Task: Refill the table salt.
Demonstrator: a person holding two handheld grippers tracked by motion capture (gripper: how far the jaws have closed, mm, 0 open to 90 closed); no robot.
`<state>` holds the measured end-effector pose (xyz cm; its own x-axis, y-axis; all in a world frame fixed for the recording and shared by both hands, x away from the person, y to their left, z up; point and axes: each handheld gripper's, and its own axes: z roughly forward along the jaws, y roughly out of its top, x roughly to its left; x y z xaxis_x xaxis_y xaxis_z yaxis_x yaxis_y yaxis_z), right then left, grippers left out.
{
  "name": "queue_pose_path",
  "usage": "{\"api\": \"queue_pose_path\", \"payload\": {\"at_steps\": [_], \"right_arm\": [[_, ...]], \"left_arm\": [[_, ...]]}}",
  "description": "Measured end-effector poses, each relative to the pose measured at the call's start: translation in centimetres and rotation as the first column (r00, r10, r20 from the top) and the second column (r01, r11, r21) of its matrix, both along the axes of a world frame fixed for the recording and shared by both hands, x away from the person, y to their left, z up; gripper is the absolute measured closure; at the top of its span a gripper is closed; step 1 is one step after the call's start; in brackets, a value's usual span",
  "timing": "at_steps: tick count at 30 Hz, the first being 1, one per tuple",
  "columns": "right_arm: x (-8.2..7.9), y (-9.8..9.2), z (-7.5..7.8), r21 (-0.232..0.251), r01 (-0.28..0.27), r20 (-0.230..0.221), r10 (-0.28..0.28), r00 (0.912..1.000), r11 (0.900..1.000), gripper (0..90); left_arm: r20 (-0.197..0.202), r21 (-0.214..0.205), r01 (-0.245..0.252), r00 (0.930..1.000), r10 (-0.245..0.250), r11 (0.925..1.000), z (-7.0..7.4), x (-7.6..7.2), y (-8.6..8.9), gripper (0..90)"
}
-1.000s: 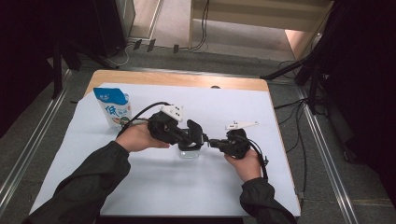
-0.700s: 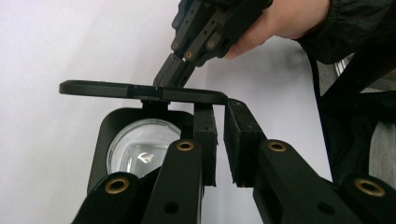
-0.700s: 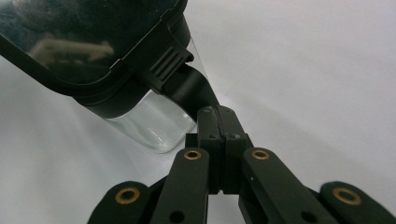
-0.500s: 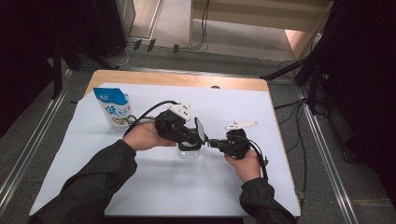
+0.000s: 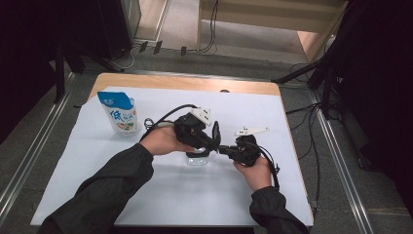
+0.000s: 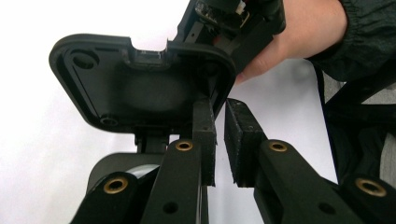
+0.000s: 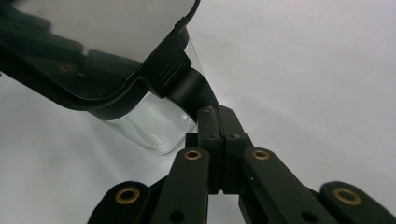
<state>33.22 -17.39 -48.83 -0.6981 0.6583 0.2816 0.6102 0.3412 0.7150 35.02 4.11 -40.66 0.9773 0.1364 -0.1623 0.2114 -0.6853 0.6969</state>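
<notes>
A small clear container [image 5: 197, 159] stands mid-table on the white sheet [image 5: 160, 200]. Its black hinged lid [image 5: 215, 133] is swung up on edge. My left gripper [image 5: 209, 141] reaches in from the left, and its jaws are nearly together with the lid's corner at their tips. In the left gripper view the lid's underside [image 6: 149, 88] stands just beyond the left gripper [image 6: 219, 105]. My right gripper [image 5: 224, 149] comes from the right. In the right gripper view the right gripper [image 7: 219, 116] is shut on a black tab at the container's [image 7: 154, 126] side, under the lid's rim [image 7: 161, 70].
A blue and white pouch [image 5: 119, 113] stands upright at the back left of the sheet. The wooden table edge [image 5: 195, 84] runs along the far side. Cables trail from both grippers, and metal rails flank the table.
My left hand has moved to the right toward the right gripper, and the lid has swung up to stand more upright. The right hand has stayed put.
</notes>
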Motion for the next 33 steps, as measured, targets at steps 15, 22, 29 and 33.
{"api": "queue_pose_path", "payload": {"at_steps": [15, 22, 29, 33], "right_arm": [[-0.1, 0.2, 0.0, 0.003, 0.006, -0.002, -0.006, 1.0, 1.0, 90.0], [0.0, 0.2, -0.1, 0.008, 0.005, -0.004, -0.005, 1.0, 1.0, 90.0], [-0.1, 0.1, 0.0, 0.003, 0.002, -0.005, -0.002, 1.0, 1.0, 90.0], [-0.3, -0.3, 0.3, 0.001, 0.018, 0.008, -0.018, 0.9998, 0.9998, 86.3]], "left_arm": [[-0.017, 0.003, 0.004, 0.9998, -0.003, 1.0, -0.2, 0.3, -0.4, 83.6], [-0.023, 0.005, 0.007, 0.9997, -0.006, 1.0, 0.1, 0.1, 0.4, 83.6], [-0.045, -0.012, -0.039, 0.9982, 0.039, 0.9992, 0.1, 0.2, 2.1, 79.6], [-0.079, -0.04, -0.083, 0.9937, 0.08, 0.9957, -0.3, 0.1, 4.1, 70.4]]}}
